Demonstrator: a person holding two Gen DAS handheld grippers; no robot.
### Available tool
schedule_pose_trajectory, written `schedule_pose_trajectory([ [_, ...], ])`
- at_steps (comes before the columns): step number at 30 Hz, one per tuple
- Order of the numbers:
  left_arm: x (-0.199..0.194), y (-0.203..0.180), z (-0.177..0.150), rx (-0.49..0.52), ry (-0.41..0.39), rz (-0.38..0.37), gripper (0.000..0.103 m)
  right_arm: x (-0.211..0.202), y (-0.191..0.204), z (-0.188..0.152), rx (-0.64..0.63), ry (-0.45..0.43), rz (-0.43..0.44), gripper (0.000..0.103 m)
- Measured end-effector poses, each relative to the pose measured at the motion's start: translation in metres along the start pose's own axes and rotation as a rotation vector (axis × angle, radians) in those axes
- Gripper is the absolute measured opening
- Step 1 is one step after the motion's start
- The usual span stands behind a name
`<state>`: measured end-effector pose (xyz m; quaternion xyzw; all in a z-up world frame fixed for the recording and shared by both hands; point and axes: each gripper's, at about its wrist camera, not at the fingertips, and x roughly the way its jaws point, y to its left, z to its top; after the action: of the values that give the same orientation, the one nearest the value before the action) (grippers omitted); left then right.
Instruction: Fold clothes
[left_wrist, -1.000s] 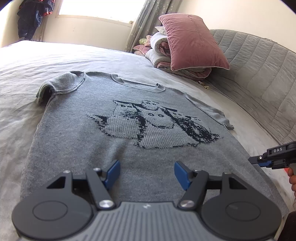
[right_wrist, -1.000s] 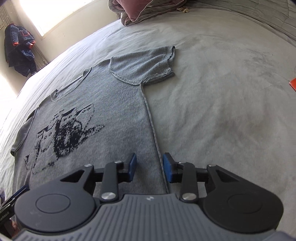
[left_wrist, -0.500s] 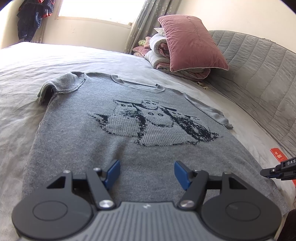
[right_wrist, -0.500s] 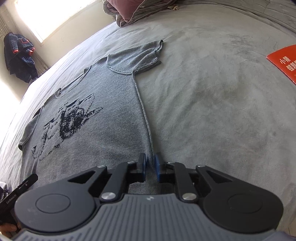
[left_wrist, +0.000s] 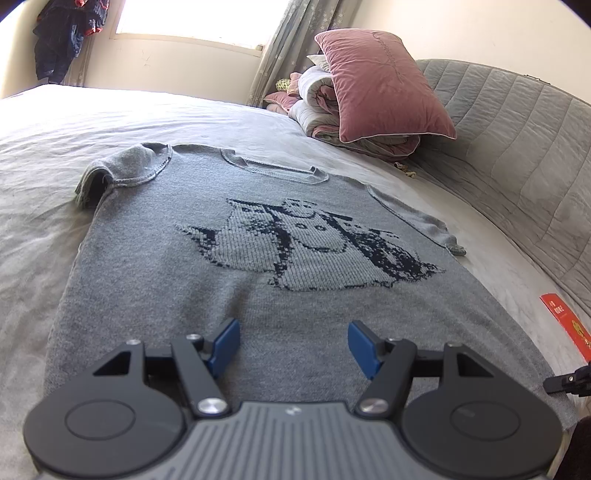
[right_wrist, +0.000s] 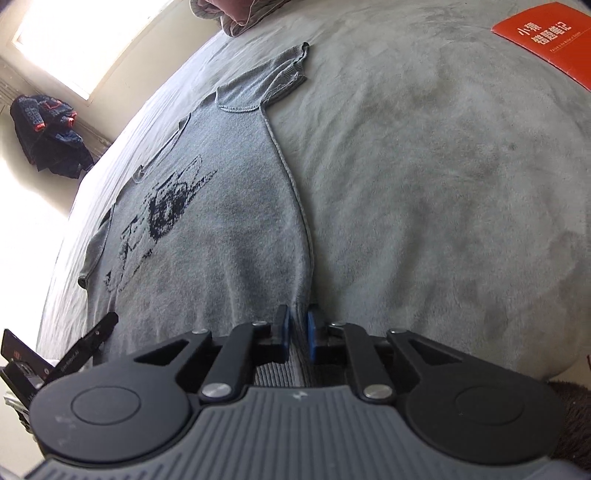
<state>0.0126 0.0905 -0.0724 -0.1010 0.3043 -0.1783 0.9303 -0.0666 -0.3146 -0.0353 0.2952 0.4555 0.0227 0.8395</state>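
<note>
A grey knitted sweater (left_wrist: 229, 258) lies flat, front up, on a grey bed (left_wrist: 44, 155), its collar toward the window (left_wrist: 192, 18) and its hem toward the two claws. Bare bed cover runs wide beyond the sweater's left sleeve and beyond its right side seam, where only a red booklet (right_wrist: 550, 40) lies well apart from the cloth. At the far corner a pink pillow (left_wrist: 380, 92) leans on folded bedding (left_wrist: 332, 122), and a quilted grey headboard (left_wrist: 517, 155) curves along the bed's right edge.

The hem nearest the cameras is hidden under the claw bodies in both views. The right sleeve's cuff is small and hard to read in the left wrist view, and dark clothes (left_wrist: 62, 33) hanging by the window are partly cut off.

The left claw (left_wrist: 293, 347) hovers over the sweater's lower middle with its blue pads spread wide and nothing between them. The right claw (right_wrist: 297, 332) sits at the sweater's lower right corner, pads pinched together on the side seam, which rises slightly into the grip.
</note>
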Motion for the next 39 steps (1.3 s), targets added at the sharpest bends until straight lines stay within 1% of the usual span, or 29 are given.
schedule_pose_trajectory([
  [2, 0.000, 0.000, 0.000, 0.000, 0.000, 0.000, 0.066, -0.004, 0.003, -0.003, -0.033, -0.009, -0.028, 0.003],
  [7, -0.001, 0.001, 0.000, -0.001, 0.001, -0.002, 0.066, -0.005, 0.001, -0.001, -0.053, -0.024, -0.072, 0.004],
  [9, -0.001, 0.001, 0.000, -0.001, 0.002, -0.003, 0.066, -0.005, 0.004, -0.002, -0.070, -0.021, -0.076, 0.008],
  [10, -0.001, 0.001, 0.000, -0.001, 0.002, -0.004, 0.066, -0.006, 0.005, -0.002, -0.077, -0.018, -0.076, 0.015],
  [11, -0.001, 0.001, 0.000, -0.001, 0.002, -0.004, 0.066, -0.006, 0.007, -0.003, -0.081, -0.014, -0.075, 0.016],
  [22, -0.003, 0.001, -0.001, 0.005, 0.009, -0.007, 0.066, -0.008, 0.018, -0.007, -0.160, 0.006, -0.132, 0.017],
  [28, -0.005, 0.002, -0.001, 0.012, 0.016, -0.007, 0.066, -0.010, 0.025, -0.007, -0.193, 0.003, -0.177, 0.024],
  [32, -0.006, 0.003, -0.001, 0.009, 0.022, -0.009, 0.066, -0.012, 0.032, -0.005, -0.214, -0.009, -0.202, 0.035],
  [34, -0.007, 0.004, 0.000, 0.005, 0.022, -0.010, 0.066, -0.013, 0.037, -0.004, -0.226, -0.020, -0.211, 0.037],
  [39, -0.010, 0.008, 0.003, -0.027, 0.029, -0.006, 0.066, -0.014, 0.049, 0.003, -0.231, -0.034, -0.193, 0.039],
])
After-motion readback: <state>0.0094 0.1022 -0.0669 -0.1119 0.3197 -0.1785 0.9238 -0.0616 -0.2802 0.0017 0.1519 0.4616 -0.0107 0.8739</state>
